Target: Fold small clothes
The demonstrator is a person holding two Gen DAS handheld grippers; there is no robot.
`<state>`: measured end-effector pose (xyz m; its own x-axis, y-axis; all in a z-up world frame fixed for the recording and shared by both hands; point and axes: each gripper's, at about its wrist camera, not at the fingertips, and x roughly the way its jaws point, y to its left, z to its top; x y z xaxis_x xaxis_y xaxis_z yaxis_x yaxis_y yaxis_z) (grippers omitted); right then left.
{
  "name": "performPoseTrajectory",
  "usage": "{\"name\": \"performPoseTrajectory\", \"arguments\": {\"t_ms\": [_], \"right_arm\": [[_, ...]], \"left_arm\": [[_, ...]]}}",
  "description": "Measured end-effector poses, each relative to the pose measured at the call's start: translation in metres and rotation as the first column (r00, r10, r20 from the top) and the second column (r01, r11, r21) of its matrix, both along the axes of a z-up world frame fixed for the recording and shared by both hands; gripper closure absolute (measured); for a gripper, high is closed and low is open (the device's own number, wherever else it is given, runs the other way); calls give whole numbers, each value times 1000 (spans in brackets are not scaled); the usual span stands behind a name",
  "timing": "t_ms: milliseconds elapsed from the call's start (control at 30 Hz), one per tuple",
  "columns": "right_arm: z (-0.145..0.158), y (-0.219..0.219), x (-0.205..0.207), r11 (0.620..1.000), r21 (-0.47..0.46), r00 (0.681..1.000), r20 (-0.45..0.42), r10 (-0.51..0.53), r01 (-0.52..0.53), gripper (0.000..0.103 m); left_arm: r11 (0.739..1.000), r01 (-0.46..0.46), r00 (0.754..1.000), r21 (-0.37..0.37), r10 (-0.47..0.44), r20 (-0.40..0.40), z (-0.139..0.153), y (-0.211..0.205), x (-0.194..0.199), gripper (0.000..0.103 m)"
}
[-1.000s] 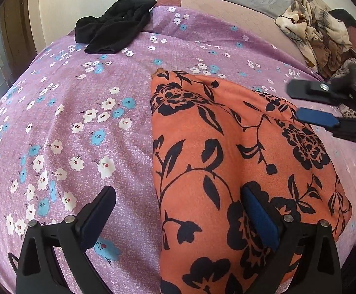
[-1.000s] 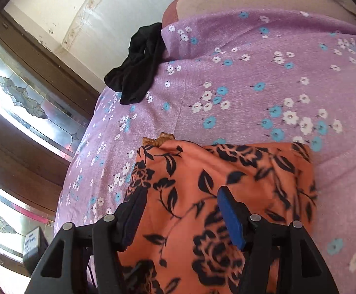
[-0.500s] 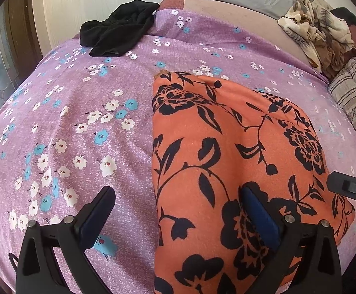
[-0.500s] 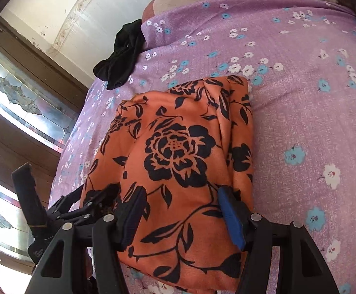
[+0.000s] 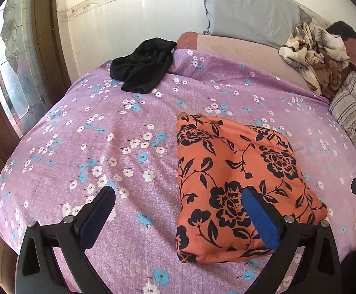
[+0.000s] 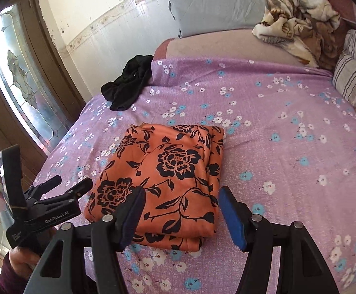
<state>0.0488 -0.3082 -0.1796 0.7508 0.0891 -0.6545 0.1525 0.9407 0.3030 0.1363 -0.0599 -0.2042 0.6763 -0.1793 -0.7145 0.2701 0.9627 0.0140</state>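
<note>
A folded orange floral garment (image 6: 168, 178) is laid on a purple flowered bedsheet (image 6: 288, 147); both the left gripper (image 5: 178, 213) and the right gripper (image 6: 180, 213) are held wide, empty, above it.

Bright daylight enters through the leaded stained-glass window (image 6: 23, 93) at left — overexposed there; fisheye edges curve and darken, focus otherwise sharp.
</note>
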Motion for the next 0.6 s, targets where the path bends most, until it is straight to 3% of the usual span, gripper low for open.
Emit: {"name": "performPoseTrajectory", "arguments": {"t_ms": [300,600], "right_arm": [[60,18,-27,1000,-15,989,145,25,-23,36],[118,33,-55,997,-70,963,267,26,-8,33]], "left_arm": [[998,-59,982,31,53,180,86,9,-37,0],[995,-100,957,3,95,273,157,11,-63,0]]}}
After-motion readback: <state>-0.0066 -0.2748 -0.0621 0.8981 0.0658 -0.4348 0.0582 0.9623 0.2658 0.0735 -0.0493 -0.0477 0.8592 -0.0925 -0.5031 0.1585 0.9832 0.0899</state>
